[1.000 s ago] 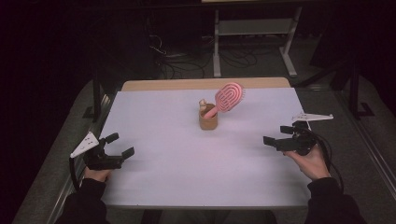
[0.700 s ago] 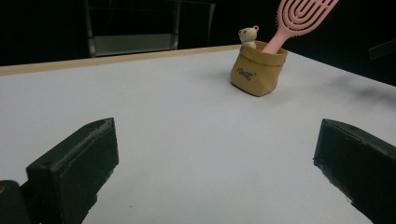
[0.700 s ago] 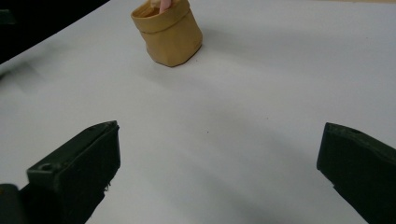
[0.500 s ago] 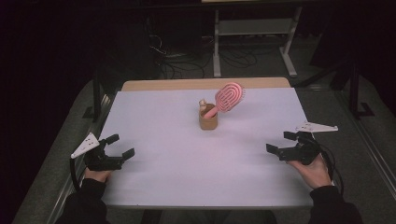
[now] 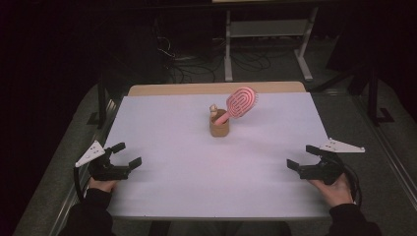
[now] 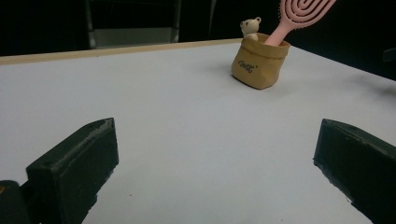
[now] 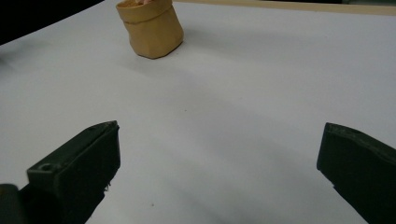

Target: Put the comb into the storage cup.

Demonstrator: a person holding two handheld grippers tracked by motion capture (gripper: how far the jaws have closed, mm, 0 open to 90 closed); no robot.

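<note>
1. A small tan pouch (image 5: pixel 219 129) stands upright near the middle of the desk (image 5: pixel 196 167), toward its far half. A pink hairbrush (image 5: pixel 241 102) sits handle-down in it, the head leaning out to the right. A tiny bear figure (image 5: pixel 213 109) peeks over the pouch's rim beside the handle.
2. The left hand-held gripper (image 5: pixel 126 158) rests at the desk's near left edge, jaws spread wide and holding nothing, well apart from the pouch.
3. The right hand-held gripper (image 5: pixel 301 158) sits at the near right edge, likewise released and empty; its view shows the pouch (image 7: pixel 150 27) ahead and to the left.
4. Risk, as I judge it: the pouch looks soft and light, and the brush's leaning head makes it top-heavy. A pull on the brush at an angle, with nothing steadying the pouch, could tip it and spill the bear.
5. A jaw brushing the overhanging head on the way in could also knock the whole thing over.
</note>
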